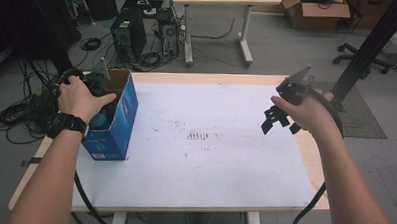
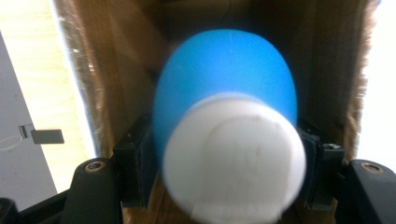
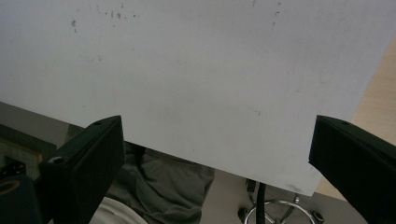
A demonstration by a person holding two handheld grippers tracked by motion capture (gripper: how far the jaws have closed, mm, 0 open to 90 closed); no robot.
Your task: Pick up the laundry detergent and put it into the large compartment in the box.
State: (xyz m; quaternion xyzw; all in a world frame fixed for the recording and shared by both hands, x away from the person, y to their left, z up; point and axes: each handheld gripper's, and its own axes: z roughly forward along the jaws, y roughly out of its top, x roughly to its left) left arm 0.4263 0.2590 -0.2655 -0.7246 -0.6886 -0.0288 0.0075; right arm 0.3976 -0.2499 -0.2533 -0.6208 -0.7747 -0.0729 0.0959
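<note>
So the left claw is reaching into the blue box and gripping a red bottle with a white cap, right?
Not quite: the bottle is blue, not red. The left gripper view shows the left claw inside the blue box, closed on that blue bottle with its white cap.

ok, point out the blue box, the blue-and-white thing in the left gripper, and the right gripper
blue box [image 1: 120,120]: high view, its blue side wall.
blue-and-white object [image 2: 229,70]: left gripper view, its blue body, between the jaws.
right gripper [image 1: 281,122]: high view, between its black fingertips, above the table.
</note>
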